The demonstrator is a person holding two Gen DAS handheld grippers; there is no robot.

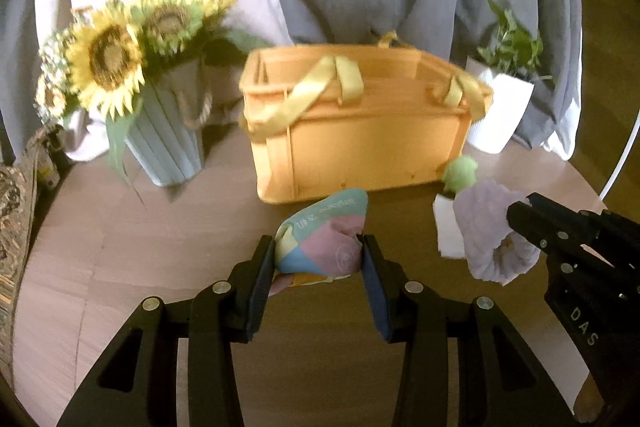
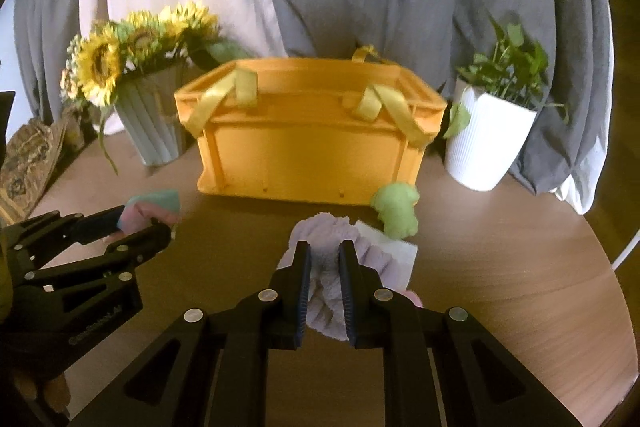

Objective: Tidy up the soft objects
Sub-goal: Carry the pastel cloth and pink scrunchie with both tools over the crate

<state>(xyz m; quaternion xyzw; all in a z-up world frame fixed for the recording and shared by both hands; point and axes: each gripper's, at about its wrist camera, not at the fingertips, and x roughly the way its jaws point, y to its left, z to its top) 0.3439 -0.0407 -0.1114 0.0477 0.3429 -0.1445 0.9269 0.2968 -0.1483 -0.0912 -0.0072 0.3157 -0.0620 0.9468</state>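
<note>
The left gripper [image 1: 319, 259] holds a pastel patchwork pouch [image 1: 324, 237] between moderately spread jaws, the pads pressing its two sides. The right gripper [image 2: 325, 263] is clamped narrow on a lilac fluffy cloth [image 2: 324, 275], which bunches between the pads and spills out on both sides. Both items appear clear of the round wooden table [image 2: 500, 287], near the front wall of the orange crate [image 2: 308, 155] that stands beyond them.

A green plush toy [image 2: 396, 211] and a white folded cloth [image 2: 394, 251] lie on the table just right of the lilac cloth, near the crate's front right corner.

Risks, as judged: the yellow strap handles [image 2: 224, 99] drape over the crate's near rim and could snag either load on entry. The loose lilac folds could drag the white cloth or brush the green toy. The pouch is soft and rounded; its grip could slip. The sunflower vase [image 1: 168, 143] on the left and the white plant pot [image 2: 484, 143] on the right flank the crate and leave little room for a wide swing.
</note>
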